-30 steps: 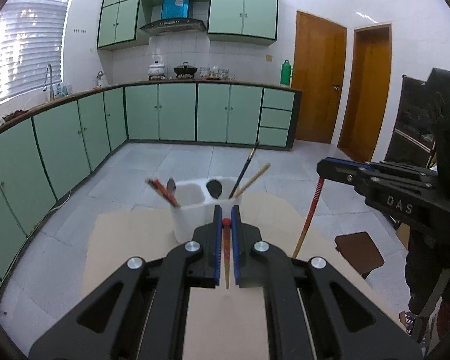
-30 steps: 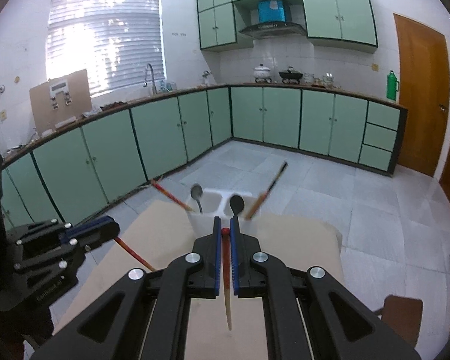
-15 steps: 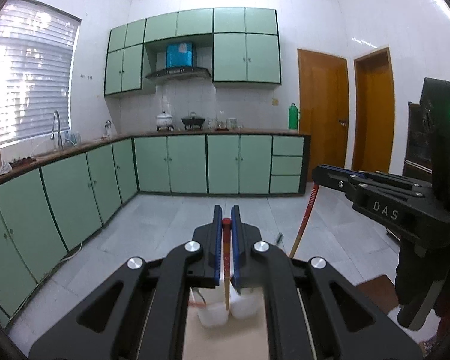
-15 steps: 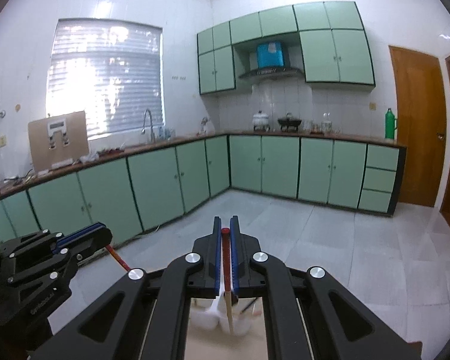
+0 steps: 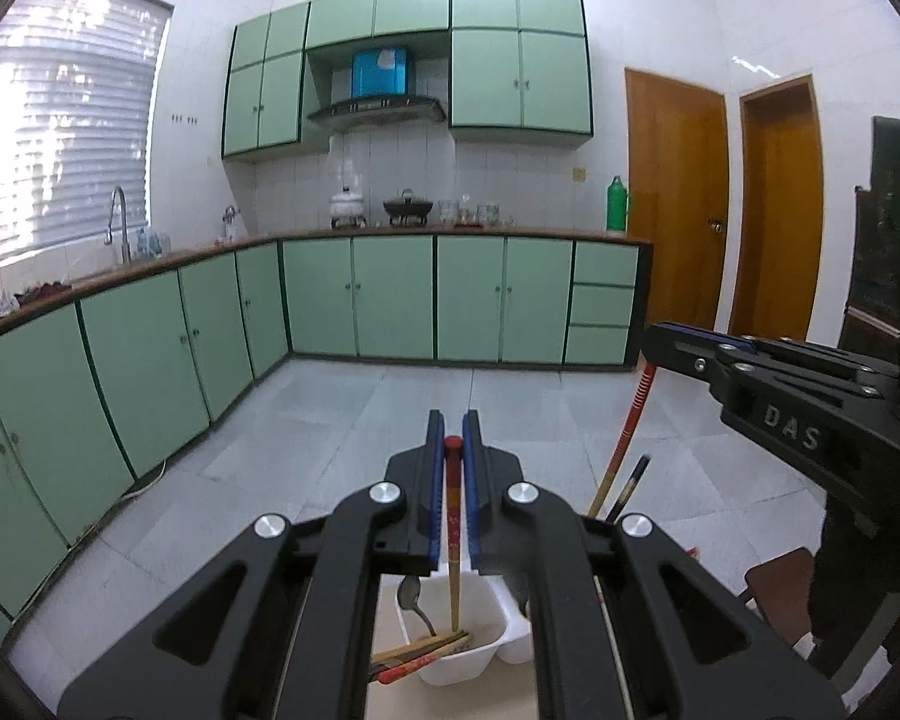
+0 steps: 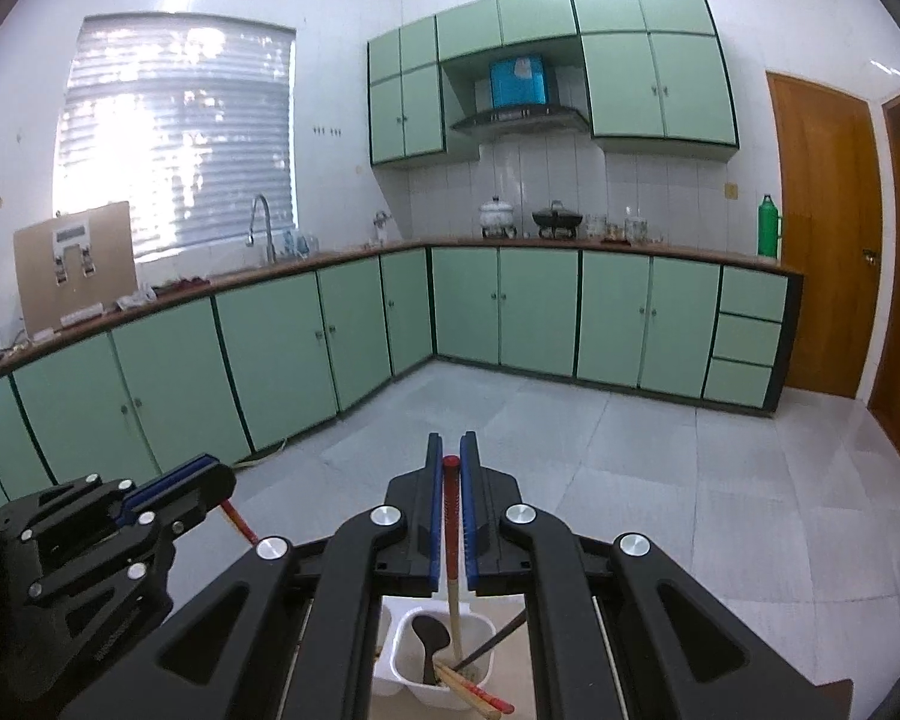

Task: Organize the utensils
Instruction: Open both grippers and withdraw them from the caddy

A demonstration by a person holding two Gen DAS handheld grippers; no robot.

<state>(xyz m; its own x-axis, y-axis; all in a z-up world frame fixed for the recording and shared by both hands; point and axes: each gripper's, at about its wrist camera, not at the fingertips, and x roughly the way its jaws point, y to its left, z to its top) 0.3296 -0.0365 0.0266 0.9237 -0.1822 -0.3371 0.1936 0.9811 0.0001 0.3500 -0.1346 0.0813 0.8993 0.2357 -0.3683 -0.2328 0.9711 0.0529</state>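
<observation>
Chopsticks: left gripper point(image 5: 453, 480) and right gripper point(image 6: 451, 510) each clamped on one chopstick point(image 5: 452, 516), tips hanging inside white caddy point(image 5: 486, 654) compartments. Keep vertical, lower w/o snagging the spoon point(image 5: 411, 597), then release.

Two wrist views, side by side above the holder

Both face the far cabinets point(image 5: 462, 300), close over the white utensil holder point(image 6: 438, 669), which both share.

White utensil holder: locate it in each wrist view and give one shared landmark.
Left wrist view: the white utensil holder sits at bottom centre, under the left hand-held gripper, a chopstick dipping into it.
Right wrist view: bottom centre again, under the right hand-held gripper.
Shared landmark: the green bottle on the counter.
</observation>
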